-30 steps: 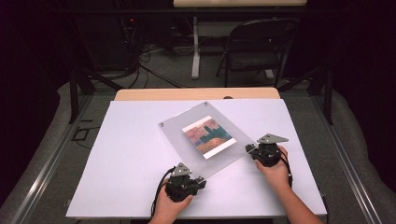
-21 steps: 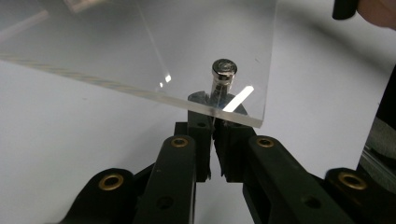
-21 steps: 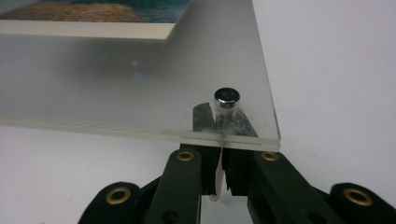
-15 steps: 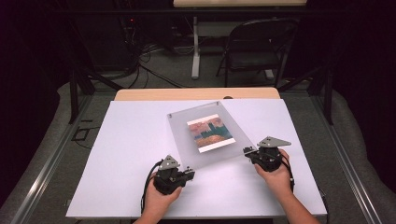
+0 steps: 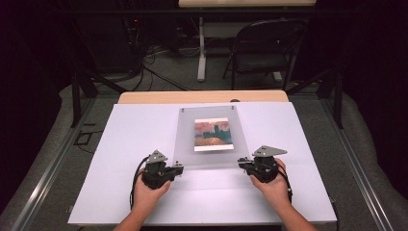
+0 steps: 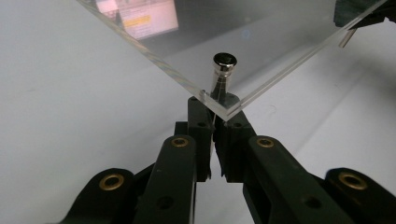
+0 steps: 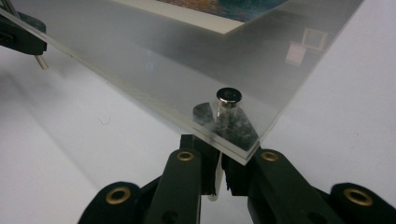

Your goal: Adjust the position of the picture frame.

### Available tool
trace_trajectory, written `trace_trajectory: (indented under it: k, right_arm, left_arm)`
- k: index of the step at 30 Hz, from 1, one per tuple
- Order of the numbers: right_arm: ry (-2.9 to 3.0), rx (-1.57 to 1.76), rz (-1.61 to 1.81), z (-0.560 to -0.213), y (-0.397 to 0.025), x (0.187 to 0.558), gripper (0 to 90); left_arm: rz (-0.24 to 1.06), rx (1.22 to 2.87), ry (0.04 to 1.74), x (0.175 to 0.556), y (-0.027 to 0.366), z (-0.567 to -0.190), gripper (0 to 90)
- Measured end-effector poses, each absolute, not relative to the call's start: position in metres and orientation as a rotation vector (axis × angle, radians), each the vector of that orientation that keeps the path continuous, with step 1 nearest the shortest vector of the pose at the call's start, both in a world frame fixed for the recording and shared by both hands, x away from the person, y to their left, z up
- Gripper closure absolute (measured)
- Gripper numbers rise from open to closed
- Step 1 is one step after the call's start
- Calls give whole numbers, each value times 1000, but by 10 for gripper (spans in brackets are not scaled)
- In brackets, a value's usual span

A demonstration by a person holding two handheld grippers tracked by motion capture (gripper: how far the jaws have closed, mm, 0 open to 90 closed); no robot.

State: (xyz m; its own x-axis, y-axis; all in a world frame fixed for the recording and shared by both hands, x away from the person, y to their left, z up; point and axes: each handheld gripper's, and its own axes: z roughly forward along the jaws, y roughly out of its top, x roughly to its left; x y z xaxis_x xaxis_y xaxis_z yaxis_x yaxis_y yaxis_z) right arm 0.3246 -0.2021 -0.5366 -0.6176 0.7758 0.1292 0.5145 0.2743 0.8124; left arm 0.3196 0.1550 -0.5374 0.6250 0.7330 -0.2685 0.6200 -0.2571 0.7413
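Clear picture frame (image 5: pixel 211 137) at the surface's middle, left gripper (image 5: pixel 179 168) and right gripper (image 5: pixel 242 164) — jaws clenched on its near corners — near edge lifted

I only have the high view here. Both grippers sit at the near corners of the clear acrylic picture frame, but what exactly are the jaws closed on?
Observer: The left gripper is shut on a small silver metal standoff pin under the clear acrylic picture frame, at its corner.
Operator: And the right one?
Observer: The right gripper clamps a matching second silver pin below its corner.
Operator: Is the frame flat on the white table?
Observer: No; the near edge rides above the white table, over the jaws.
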Motion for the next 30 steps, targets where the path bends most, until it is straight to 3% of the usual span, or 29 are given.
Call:
trace_trajectory:
  k: [30]
  right_arm:
    - [2252,1229,1196,-554,-193,356,851]
  left_arm:
    - [177,1945,1151,350,155,-555,833]
